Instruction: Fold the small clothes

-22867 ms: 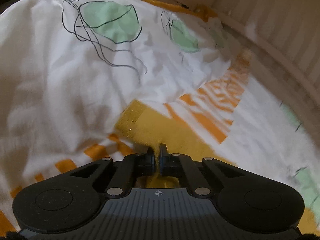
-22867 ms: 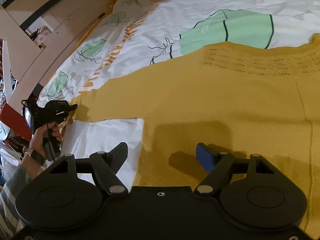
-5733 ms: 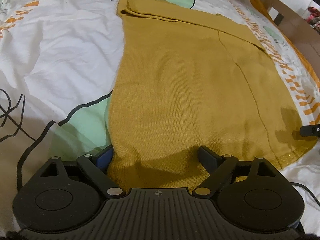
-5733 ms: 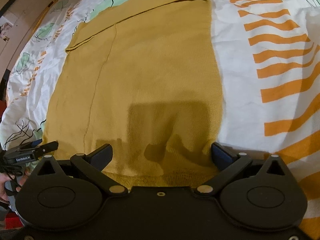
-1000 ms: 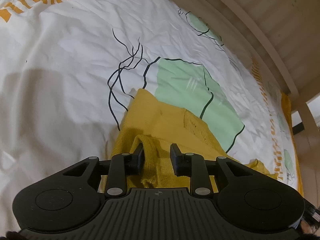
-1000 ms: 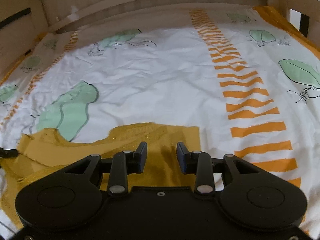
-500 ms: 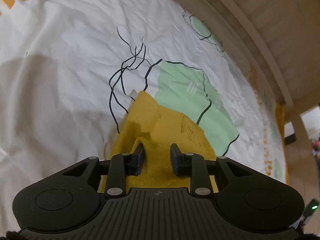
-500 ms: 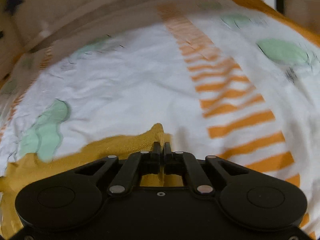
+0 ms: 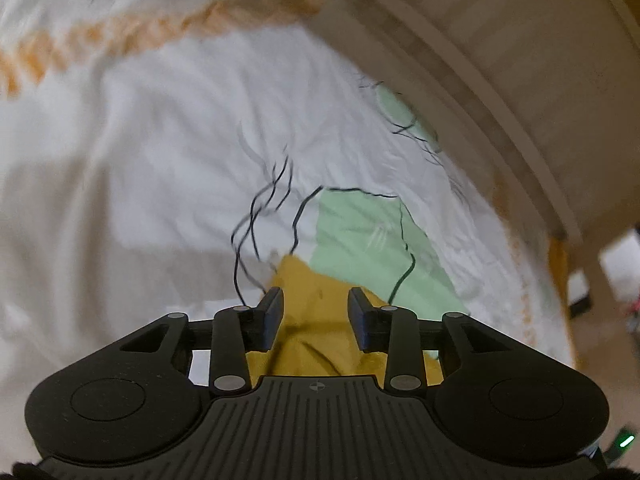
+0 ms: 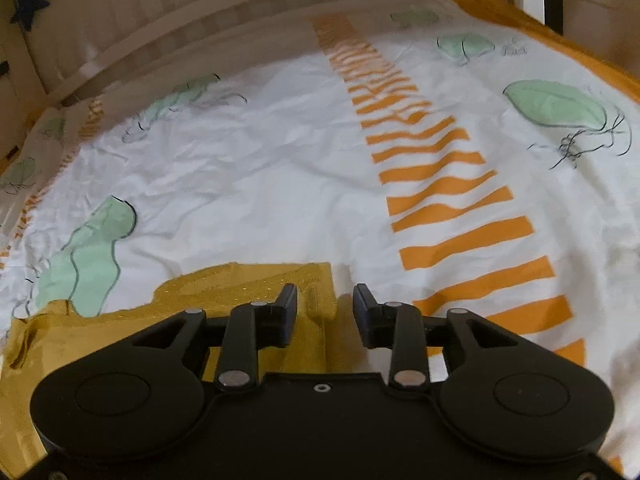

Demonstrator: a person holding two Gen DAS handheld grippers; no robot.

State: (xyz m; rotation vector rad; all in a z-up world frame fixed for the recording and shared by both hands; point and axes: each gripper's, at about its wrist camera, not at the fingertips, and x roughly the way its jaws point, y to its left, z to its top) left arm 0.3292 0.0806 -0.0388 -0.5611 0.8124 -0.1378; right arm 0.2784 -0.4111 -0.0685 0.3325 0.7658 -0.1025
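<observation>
The sweater (image 9: 316, 300) lies on the bedsheet (image 9: 160, 160), mustard knit on white cloth printed with green leaves and orange stripes. A few seconds back it stretched out long and flat ahead of both my grippers; now it is doubled over, and only folded edges show in front of me. Half a second ago my right gripper (image 10: 325, 300) was pinched shut on the hem; its jaws have just been opening and now stand partly apart, with the sweater's corner (image 10: 320, 280) lying flat on the sheet below the gap, touching neither pad. My left gripper (image 9: 315, 306) has just been opening too: its jaws stand a little wider than a moment ago, and the knit peak seen between them lies loose and creased, with no pad pressing on it. A second ago a fold of knit stood up against the left finger; that fold has dropped. The left view is blurred, and the bed rail (image 9: 460, 80) takes up more of it than before. Both grippers tilt downward over the near edge of the sweater, the left at its left end, the right at its right corner beside the orange stripes (image 10: 460, 208).
</observation>
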